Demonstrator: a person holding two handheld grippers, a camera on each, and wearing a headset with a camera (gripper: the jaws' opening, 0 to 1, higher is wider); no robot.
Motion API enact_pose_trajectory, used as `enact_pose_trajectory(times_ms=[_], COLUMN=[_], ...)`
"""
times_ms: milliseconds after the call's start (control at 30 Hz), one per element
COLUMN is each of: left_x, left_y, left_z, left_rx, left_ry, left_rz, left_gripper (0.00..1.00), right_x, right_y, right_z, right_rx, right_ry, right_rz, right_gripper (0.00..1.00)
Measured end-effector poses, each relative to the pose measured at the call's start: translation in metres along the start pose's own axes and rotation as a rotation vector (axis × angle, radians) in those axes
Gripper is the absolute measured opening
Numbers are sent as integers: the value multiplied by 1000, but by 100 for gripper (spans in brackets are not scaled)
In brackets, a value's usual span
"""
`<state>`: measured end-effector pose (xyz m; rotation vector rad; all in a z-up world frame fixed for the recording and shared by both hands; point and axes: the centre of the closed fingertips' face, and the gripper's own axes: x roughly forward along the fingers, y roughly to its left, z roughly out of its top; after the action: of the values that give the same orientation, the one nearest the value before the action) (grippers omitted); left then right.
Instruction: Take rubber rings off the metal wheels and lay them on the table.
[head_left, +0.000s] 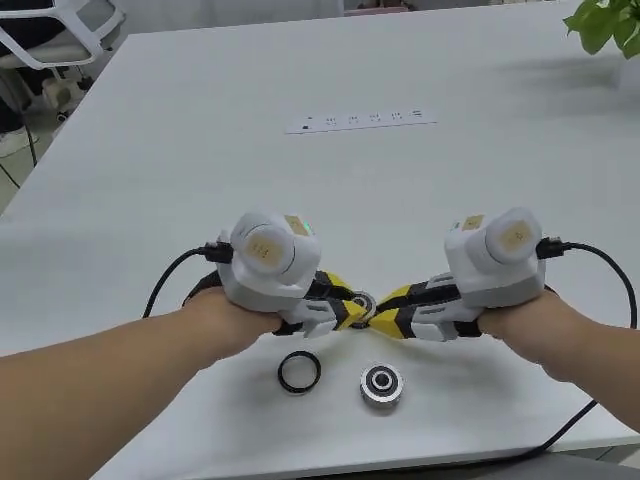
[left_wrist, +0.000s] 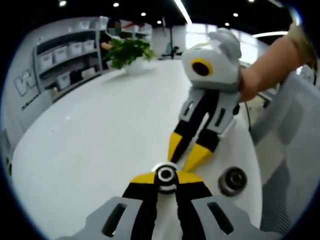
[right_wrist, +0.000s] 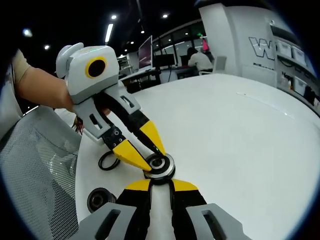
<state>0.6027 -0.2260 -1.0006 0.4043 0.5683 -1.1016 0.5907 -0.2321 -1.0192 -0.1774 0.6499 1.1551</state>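
Your left gripper (head_left: 348, 312) squeezes a small metal wheel (head_left: 362, 302) between its yellow tips. Your right gripper (head_left: 384, 318) meets that wheel from the other side (I cannot tell if it grips). Just nearer you than that wheel, a rubber ring (head_left: 299, 371) and a second wheel (head_left: 381, 384) lie on the table (head_left: 200, 150).

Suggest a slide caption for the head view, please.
Left gripper and right gripper meet at a metal wheel; a rubber ring and second wheel lie nearby.
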Motion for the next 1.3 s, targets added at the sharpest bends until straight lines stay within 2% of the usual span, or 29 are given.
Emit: enact_pose_trajectory(times_ms=[233,367,500,600,633,700,1000,1167,1300], left_x=[0,1,1,0,0,0,0,1,1], left_y=[0,1,0,0,0,-1,-1,0,-1], left_z=[1,1,0,1,0,0,0,0,0], left_rx=[-12,-35,-26,-38,-34,-27,-20,-20,-20], left_ry=[-11,-13,-7,-15,-17,-16,-17,-18,-17], left_rz=[16,22,23,28,29,32,37,47,55], left_gripper=[14,14,14,13,13,13,13,13,13], right_x=[-1,-2,-2,-3,-3,-4,-14,-12,-12], right_y=[0,-1,-3,-4,-5,-5,-10,-6,-3], right_z=[-1,-2,-2,-2,-1,0,9,12,15], right_rx=[12,16,37,95,146,201,342,349,385], right_ry=[-4,-4,-9,-25,-40,-65,-155,-163,-182], right_rz=[0,-5,-12,-20,-17,-10,-12,-11,-2], right_gripper=[7,1,0,0,0,0,0,0,0])
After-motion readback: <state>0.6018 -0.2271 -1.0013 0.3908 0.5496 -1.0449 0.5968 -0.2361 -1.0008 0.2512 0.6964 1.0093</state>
